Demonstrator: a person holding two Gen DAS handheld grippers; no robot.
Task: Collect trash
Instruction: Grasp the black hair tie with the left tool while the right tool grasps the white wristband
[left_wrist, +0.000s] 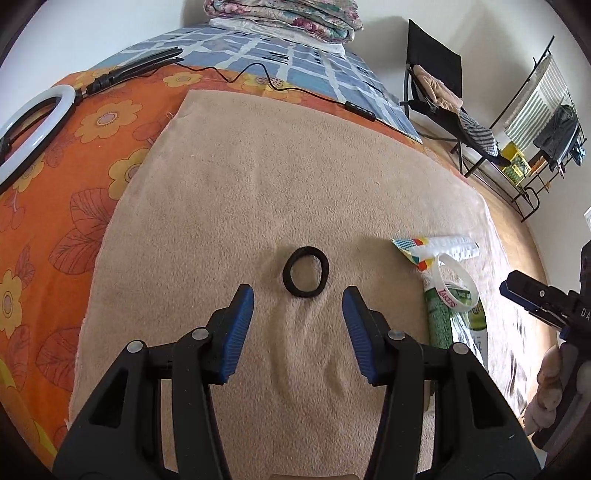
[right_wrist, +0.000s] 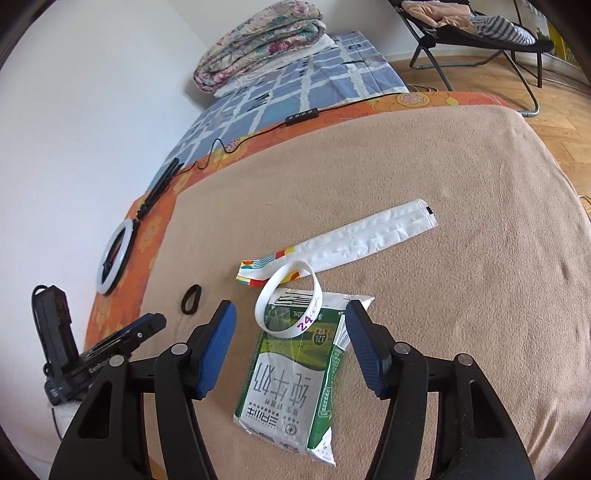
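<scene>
A black hair tie (left_wrist: 305, 272) lies on the tan blanket (left_wrist: 258, 177), just ahead of my open, empty left gripper (left_wrist: 298, 301). In the right wrist view it (right_wrist: 191, 300) lies to the left. A green and white milk pouch (right_wrist: 295, 373) lies flat between the fingers of my open, empty right gripper (right_wrist: 290, 321). A white wristband (right_wrist: 290, 304) rests on the pouch's far end. A long white wrapper (right_wrist: 343, 240) with a coloured end lies beyond. Pouch (left_wrist: 443, 325), wristband (left_wrist: 456, 284) and wrapper (left_wrist: 436, 247) show at the right of the left wrist view.
The blanket covers a bed with an orange flowered sheet (left_wrist: 55, 203). A ring light (right_wrist: 114, 254) with its cable and remote (right_wrist: 301, 115) lies at the far left. Folded quilts (right_wrist: 258, 44) sit at the head. A folding chair (right_wrist: 480, 33) and clothes rack (left_wrist: 546, 122) stand on the wooden floor.
</scene>
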